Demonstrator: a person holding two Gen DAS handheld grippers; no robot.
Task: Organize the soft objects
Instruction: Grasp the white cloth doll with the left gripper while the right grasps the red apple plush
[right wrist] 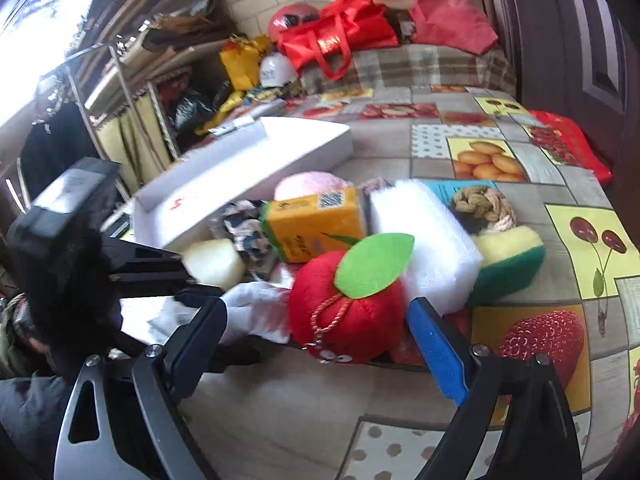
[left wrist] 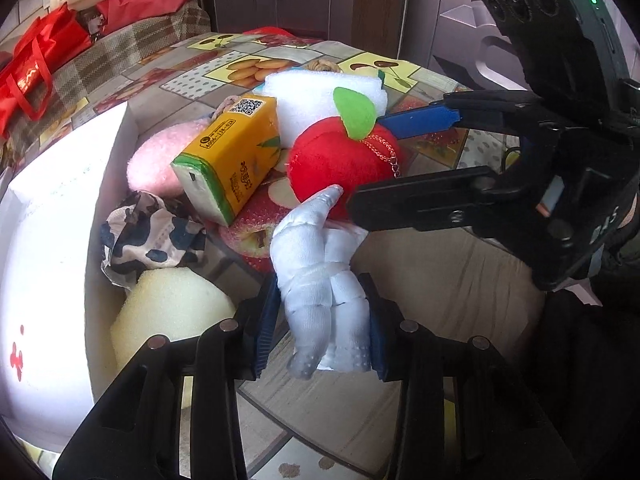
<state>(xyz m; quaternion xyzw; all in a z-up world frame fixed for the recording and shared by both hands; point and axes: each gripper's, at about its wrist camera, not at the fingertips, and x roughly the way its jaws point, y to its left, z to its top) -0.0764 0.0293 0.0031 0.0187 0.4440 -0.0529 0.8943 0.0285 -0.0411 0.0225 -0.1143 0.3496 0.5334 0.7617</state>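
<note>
Two claws work over a heap of soft things on the bench point(left wrist: 460, 264), which wears a fruit-print cloth. At the bottom centre of the left wrist view, the left claw point(left wrist: 320, 344) is clamped on a knotted white sock bundle point(left wrist: 320, 280), its blue pads pressing both sides of the bundle's lower end; the bundle's upper tip leans against the red plush apple point(left wrist: 332, 160). From the right edge of that view the right claw point(left wrist: 384, 160) reaches in with its jaws spread either side of the apple, one blue finger behind it and one black finger in front (whether the pads actually touch the plush I cannot tell). In the right wrist view the apple point(right wrist: 348, 312) sits low centre between those wide jaws, green leaf on top. Behind it lie a white foam block point(right wrist: 424, 232), an orange tissue pack point(right wrist: 316, 224), a pink plush point(right wrist: 308, 184) and a yellow-green sponge point(right wrist: 508, 260). A white box point(left wrist: 44, 240) fills the left of the left wrist view, with a pale foam sponge point(left wrist: 172, 312) and a cow-print cloth point(left wrist: 148, 232) beside its wall.
</note>
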